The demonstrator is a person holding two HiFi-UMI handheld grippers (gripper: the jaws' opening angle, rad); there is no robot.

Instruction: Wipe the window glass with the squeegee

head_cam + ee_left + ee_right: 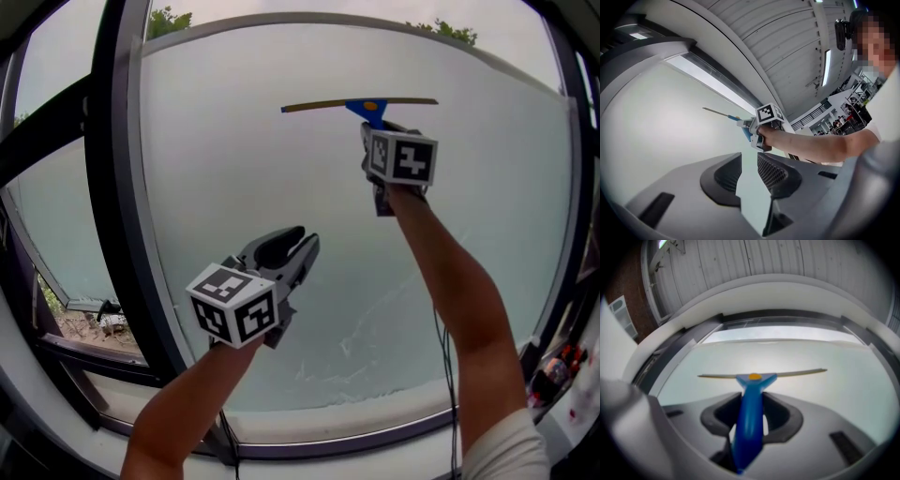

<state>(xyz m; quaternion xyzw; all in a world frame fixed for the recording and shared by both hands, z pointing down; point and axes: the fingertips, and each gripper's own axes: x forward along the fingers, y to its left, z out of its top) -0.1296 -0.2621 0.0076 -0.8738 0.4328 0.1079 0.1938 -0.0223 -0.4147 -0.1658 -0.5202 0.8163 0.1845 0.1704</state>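
The squeegee [359,105] has a thin, long blade and a blue handle, and the blade lies level against the upper part of the window glass [234,169]. My right gripper [380,127] is raised high and shut on that handle. The right gripper view shows the blue handle [750,413] clamped between the jaws, with the blade [787,373] across the pane ahead. My left gripper [302,242] hangs lower and to the left, close to the glass. Its jaws [749,161] stand apart with nothing between them. The left gripper view also shows the squeegee [723,114] and the right gripper [749,129] up ahead.
A dark window frame post [112,187] borders the pane on the left, and a white sill [328,441] runs below it. Wet streaks [375,319] mark the lower glass. A cable [445,375] hangs by my right arm. Small objects [553,370] sit at the lower right.
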